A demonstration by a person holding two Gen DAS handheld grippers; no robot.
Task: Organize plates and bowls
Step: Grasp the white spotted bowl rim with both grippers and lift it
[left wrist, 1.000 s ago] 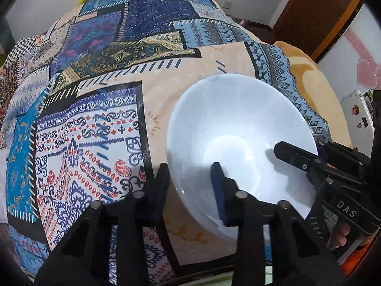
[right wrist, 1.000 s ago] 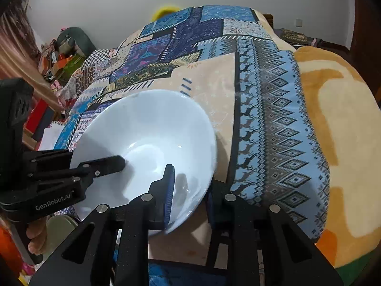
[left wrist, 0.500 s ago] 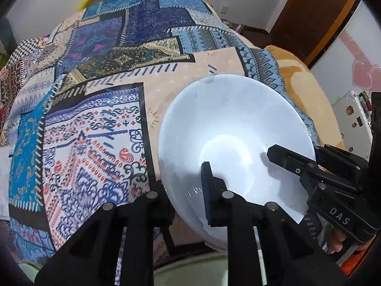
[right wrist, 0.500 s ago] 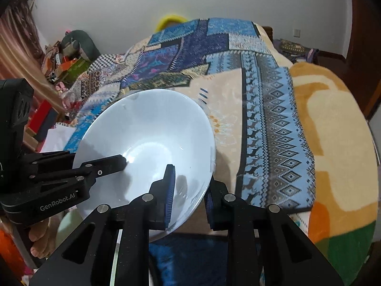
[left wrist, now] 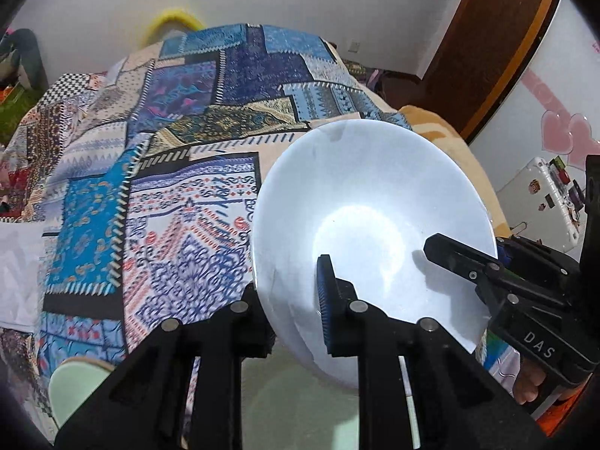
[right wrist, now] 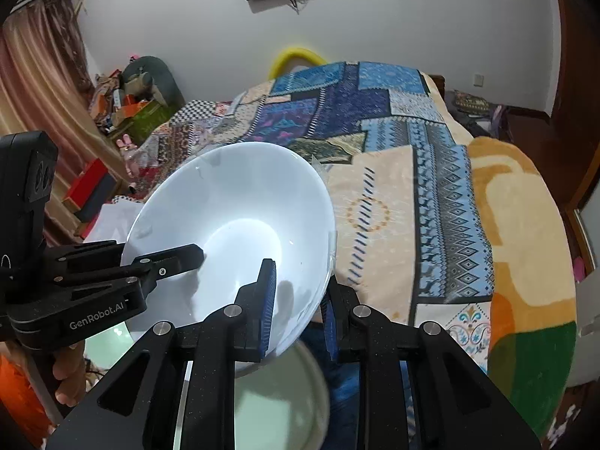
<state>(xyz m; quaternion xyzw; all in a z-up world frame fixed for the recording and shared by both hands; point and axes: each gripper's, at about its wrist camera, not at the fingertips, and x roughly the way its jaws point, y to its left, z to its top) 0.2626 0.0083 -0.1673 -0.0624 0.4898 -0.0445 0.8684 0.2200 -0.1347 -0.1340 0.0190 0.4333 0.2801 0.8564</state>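
A large white bowl (left wrist: 371, 225) is held in the air by both grippers, above the near edge of the bed. My left gripper (left wrist: 290, 300) is shut on the bowl's left rim, one finger inside, one outside. My right gripper (right wrist: 298, 300) is shut on the bowl's (right wrist: 232, 217) right rim the same way. Each gripper shows in the other's view: the right one (left wrist: 487, 273) on the far rim, the left one (right wrist: 150, 266) likewise. A pale green dish (right wrist: 277, 397) lies below the bowl; it also shows in the left wrist view (left wrist: 311, 408).
A bed with a patchwork blanket (left wrist: 180, 157) fills the space ahead. A second pale green dish (left wrist: 75, 386) sits at the lower left. A wooden door (left wrist: 498, 37) and a white case (left wrist: 543, 202) stand to the right. Clutter and boxes (right wrist: 127, 112) lie left of the bed.
Both grippers have lifted the bowl off the blanket and drawn it back toward the bed's near edge. The views tilted upward, and the green dishes came into view below.
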